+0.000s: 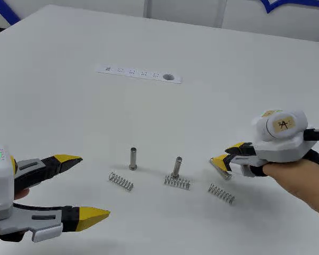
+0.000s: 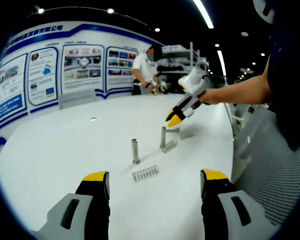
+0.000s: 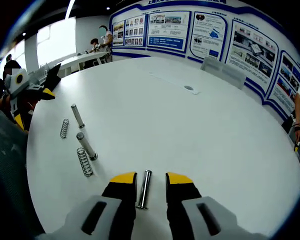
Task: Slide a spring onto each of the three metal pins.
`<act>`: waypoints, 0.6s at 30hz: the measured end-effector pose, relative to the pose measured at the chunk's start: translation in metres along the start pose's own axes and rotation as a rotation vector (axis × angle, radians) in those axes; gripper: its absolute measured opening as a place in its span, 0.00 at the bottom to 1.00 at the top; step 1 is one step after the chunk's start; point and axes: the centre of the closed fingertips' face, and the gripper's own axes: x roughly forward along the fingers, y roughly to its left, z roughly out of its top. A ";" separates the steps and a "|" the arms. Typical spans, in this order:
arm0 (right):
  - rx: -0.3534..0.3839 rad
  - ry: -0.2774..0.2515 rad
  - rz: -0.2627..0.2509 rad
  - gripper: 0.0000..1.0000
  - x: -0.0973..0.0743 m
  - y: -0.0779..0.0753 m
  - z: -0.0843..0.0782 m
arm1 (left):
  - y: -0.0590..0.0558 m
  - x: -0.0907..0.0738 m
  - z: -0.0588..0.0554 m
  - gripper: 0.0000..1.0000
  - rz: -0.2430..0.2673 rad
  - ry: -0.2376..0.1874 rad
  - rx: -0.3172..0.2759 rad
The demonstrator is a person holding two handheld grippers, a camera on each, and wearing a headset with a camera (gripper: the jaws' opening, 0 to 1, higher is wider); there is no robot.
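Two metal pins stand upright on the white table, one [image 1: 133,158] [image 2: 135,151] to the left of the other [image 1: 176,167] [image 2: 163,136]. A third pin [image 1: 221,169] [image 3: 143,189] lies on the table between the jaws of my right gripper [image 1: 223,156] [image 3: 151,181]; the jaws are narrowly open, with a gap on each side of it. Three springs lie flat: a left one [image 1: 120,181] [image 2: 145,173], a middle one [image 1: 177,183] at the second pin's foot, and a right one [image 1: 221,193]. My left gripper [image 1: 85,187] [image 2: 152,180] is wide open, holds nothing, and sits short of the left spring.
A white power strip [image 1: 138,73] lies farther back on the table. The table's rim [image 2: 232,150] runs close beside the right gripper. A person [image 2: 146,67] stands at another table in the background, in front of wall posters.
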 end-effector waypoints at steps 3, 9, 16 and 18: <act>0.012 0.018 0.004 0.20 0.005 0.001 -0.003 | 0.000 0.000 -0.001 0.75 0.001 0.000 -0.003; 0.016 0.052 0.005 0.17 0.012 0.004 -0.007 | 0.000 0.000 -0.003 0.75 0.003 0.001 -0.009; 0.029 0.085 0.012 0.14 0.019 0.004 -0.011 | 0.001 -0.001 -0.004 0.74 0.005 0.000 -0.013; 0.034 0.093 0.013 0.13 0.020 0.004 -0.012 | 0.001 -0.001 -0.004 0.74 0.005 0.002 -0.012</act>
